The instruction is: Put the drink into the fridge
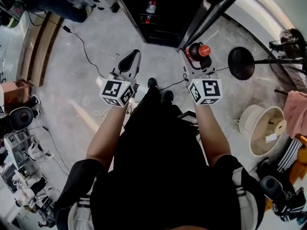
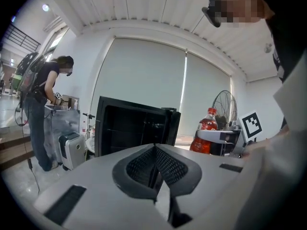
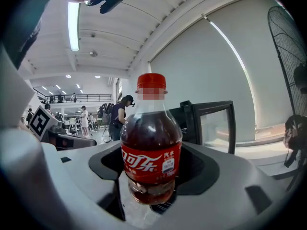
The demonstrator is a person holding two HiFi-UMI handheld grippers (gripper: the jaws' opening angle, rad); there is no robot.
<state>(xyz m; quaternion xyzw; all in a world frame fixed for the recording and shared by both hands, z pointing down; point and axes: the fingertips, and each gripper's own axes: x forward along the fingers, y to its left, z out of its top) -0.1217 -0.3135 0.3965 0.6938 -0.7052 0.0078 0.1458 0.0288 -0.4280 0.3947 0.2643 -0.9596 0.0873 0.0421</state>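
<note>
Red-capped cola bottle (image 3: 151,128), upright, is clamped in right gripper (image 3: 152,171), held forward; left gripper (image 2: 154,164) is closed, empty.

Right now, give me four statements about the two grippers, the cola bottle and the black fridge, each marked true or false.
1. The right gripper is shut on the red-capped plastic cola bottle. True.
2. The left gripper holds a second bottle. False: its jaws are together with nothing between them.
3. The door of the black fridge is closed. False: it stands open.
4. Another red-labelled bottle stands on a shelf inside the fridge. True.
</note>
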